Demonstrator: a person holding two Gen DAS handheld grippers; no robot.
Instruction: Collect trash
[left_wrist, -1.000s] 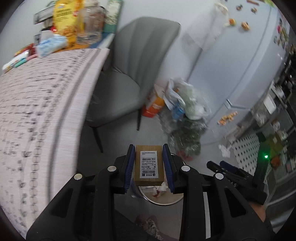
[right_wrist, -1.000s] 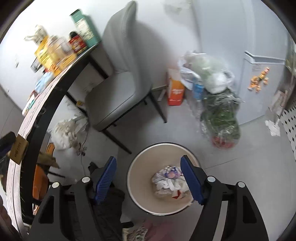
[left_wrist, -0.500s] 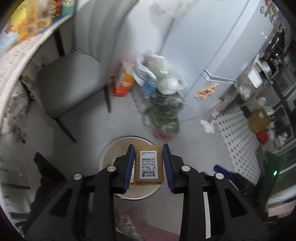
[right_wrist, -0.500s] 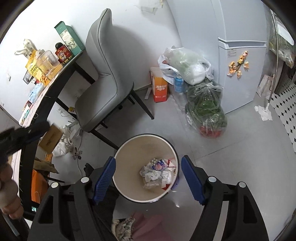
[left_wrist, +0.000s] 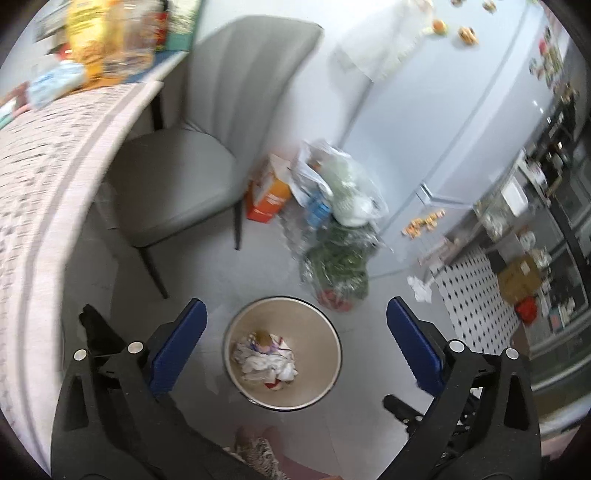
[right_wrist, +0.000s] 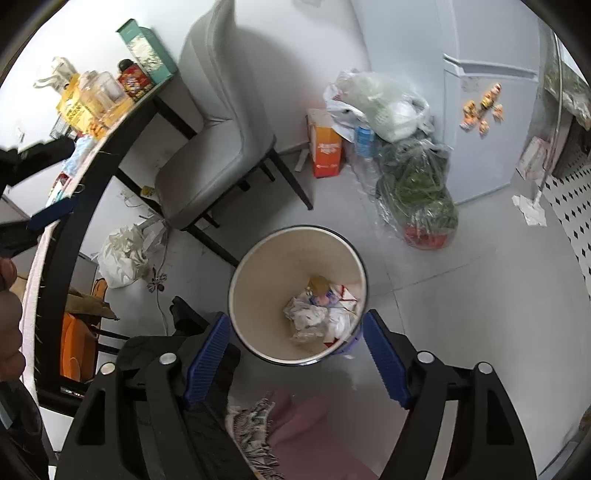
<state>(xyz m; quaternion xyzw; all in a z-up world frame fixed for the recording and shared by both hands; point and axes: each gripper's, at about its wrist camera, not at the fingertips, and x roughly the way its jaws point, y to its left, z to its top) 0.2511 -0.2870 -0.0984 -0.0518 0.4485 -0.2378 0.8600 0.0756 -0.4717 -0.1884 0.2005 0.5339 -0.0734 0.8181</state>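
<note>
The bin (right_wrist: 255, 266) hides most of a brown box (right_wrist: 318, 283) among crumpled trash (right_wrist: 314, 317). Both the left gripper (left_wrist: 295, 325) and the right gripper (right_wrist: 297, 338) are spread wide, holding nothing.

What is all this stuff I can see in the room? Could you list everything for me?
Round beige trash bin: one, on the grey floor, crumpled white paper and a brown item inside.
Grey upholstered chair: one, at the table.
Patterned-cloth table: one, left side, with jars and packets at its far end.
Orange carton: one, by the wall beside the chair.
Clear plastic bags of greens: a pile, between carton and fridge.
Pale blue fridge: one, right, with small magnets.
White plastic bag: one, under the table.
Left claw: black with blue pads, open, above the bin.
Right claw: same, open, holding nothing.
</note>
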